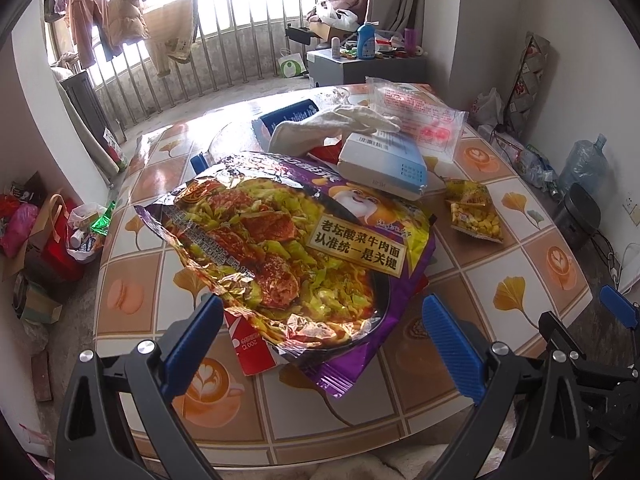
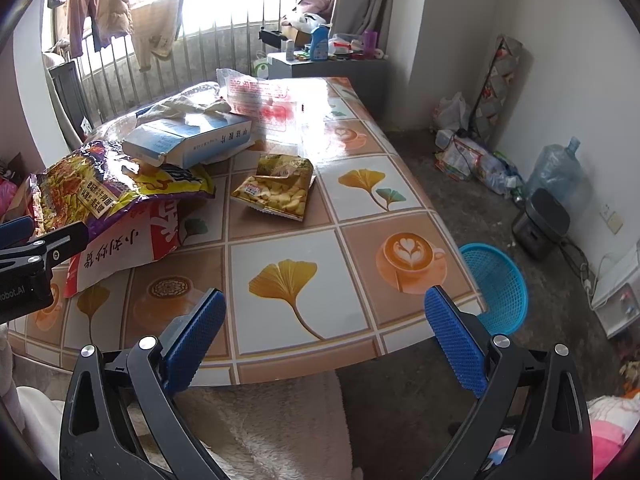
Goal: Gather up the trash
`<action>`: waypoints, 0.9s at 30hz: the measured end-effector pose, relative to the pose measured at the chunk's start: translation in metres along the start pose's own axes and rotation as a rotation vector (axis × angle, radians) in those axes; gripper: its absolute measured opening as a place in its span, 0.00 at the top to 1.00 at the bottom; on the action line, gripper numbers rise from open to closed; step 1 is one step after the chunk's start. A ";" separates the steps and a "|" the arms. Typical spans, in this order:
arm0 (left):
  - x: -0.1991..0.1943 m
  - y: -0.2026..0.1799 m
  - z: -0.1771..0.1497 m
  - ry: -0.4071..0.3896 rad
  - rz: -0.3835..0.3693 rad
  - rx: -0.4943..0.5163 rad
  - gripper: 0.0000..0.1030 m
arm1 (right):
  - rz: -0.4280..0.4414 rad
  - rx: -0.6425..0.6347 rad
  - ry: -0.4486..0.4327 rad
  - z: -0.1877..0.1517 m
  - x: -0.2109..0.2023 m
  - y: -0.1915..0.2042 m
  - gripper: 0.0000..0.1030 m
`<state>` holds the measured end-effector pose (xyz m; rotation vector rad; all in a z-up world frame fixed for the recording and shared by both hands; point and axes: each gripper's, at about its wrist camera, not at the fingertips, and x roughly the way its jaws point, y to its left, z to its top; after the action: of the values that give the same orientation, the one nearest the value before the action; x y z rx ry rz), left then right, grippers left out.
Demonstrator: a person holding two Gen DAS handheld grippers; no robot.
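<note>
Both claws, left gripper (image 1: 320, 340) and right gripper (image 2: 324, 336), gape wide over crinkled foil noodle wrapper (image 1: 296, 248) on glossy tiled table (image 2: 304, 268)

My left wrist view looks forward along my left tongs (image 1: 322, 344), low and close over the purple noodle wrapper (image 1: 296, 248) on the table (image 1: 532, 248), facing the window railing. My right wrist view sits farther back at the table's near edge, facing the same way. Both share the wrapper, the white box (image 2: 192, 142) and the yellow snack packet (image 2: 276, 190).
</note>
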<state>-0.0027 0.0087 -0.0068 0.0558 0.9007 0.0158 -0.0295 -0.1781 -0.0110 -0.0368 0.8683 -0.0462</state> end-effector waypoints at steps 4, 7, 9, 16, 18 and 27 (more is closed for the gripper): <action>0.000 -0.002 0.000 -0.002 -0.004 0.008 0.05 | -0.001 -0.002 -0.001 0.000 0.000 0.000 0.08; -0.001 -0.001 0.000 -0.003 -0.003 0.008 0.05 | 0.000 -0.001 -0.001 0.000 -0.001 0.000 0.08; -0.001 -0.001 0.000 -0.003 -0.002 0.008 0.05 | 0.000 -0.002 -0.001 0.000 -0.001 0.000 0.08; -0.001 -0.001 0.000 -0.001 -0.002 0.006 0.05 | 0.001 -0.003 -0.003 0.001 -0.001 0.000 0.08; -0.001 0.001 0.000 0.002 -0.002 0.003 0.05 | 0.001 -0.004 -0.003 0.001 -0.001 0.000 0.08; 0.000 0.003 0.001 0.007 0.000 -0.004 0.05 | 0.003 -0.007 -0.007 0.002 -0.001 0.001 0.08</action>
<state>-0.0020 0.0119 -0.0057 0.0520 0.9076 0.0183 -0.0287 -0.1765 -0.0096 -0.0427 0.8618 -0.0402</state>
